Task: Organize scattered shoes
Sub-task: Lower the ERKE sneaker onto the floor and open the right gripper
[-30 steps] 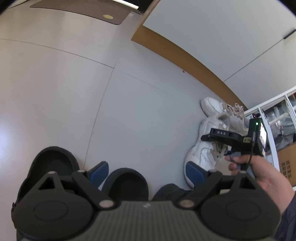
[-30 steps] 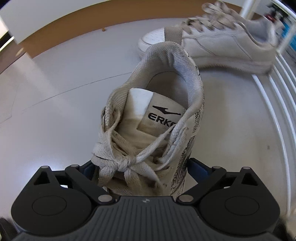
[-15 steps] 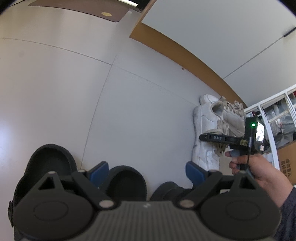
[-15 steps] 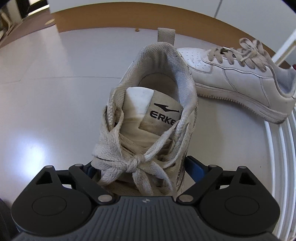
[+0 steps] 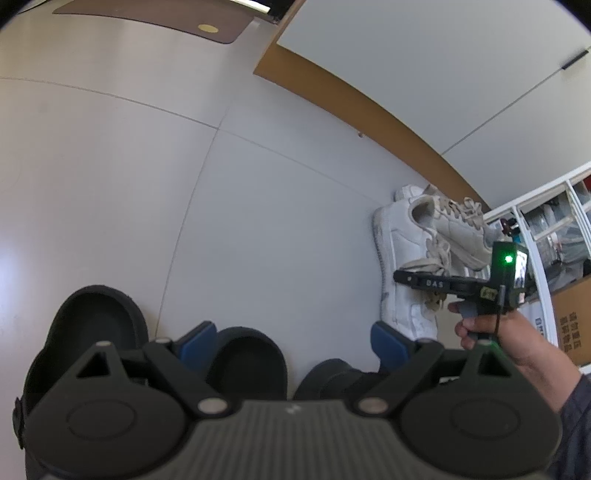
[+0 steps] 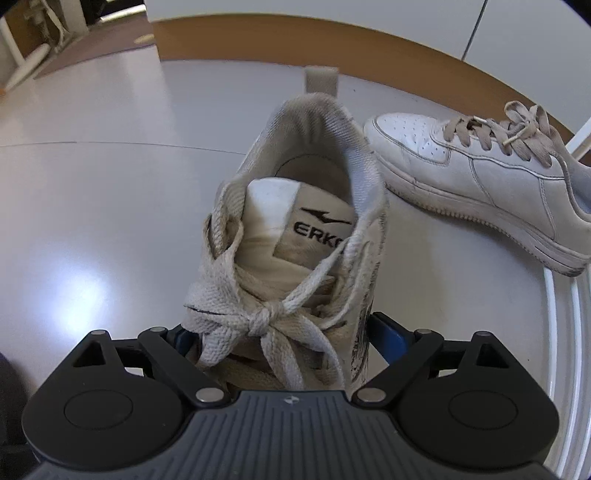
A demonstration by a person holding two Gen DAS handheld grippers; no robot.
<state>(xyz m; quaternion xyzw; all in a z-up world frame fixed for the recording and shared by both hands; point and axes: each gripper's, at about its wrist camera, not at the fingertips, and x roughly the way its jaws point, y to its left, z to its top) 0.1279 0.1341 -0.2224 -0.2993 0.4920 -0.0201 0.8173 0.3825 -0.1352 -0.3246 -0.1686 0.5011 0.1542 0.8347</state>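
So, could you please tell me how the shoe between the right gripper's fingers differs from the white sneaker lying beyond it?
The ERKE shoe is cream fabric with wide flat laces; the white sneaker is smooth leather with thin grey laces. The ERKE shoe's heel points away from the camera; the sneaker lies side-on. Both are laced, low-cut and worn.

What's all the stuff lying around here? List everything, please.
ERKE sneaker: one, off-white with cream laces, gripped between the right tongs.
Leather sneaker: one, white with beige laces, on the floor by the wall.
Clogs: two, black, on the floor, one to the left of the left tongs and one between its fingers; a third dark shape beside them is too hidden to name.
Shelf rack: one, white, far right.
Cardboard box: one, brown, by the rack.
Mat: one, brown, far across the floor.
Skirting board: brown, along the wall.
Left tongs: open, black, blue pads.
Right tongs: closed on the ERKE sneaker.
Hand: one, holding the right tongs.
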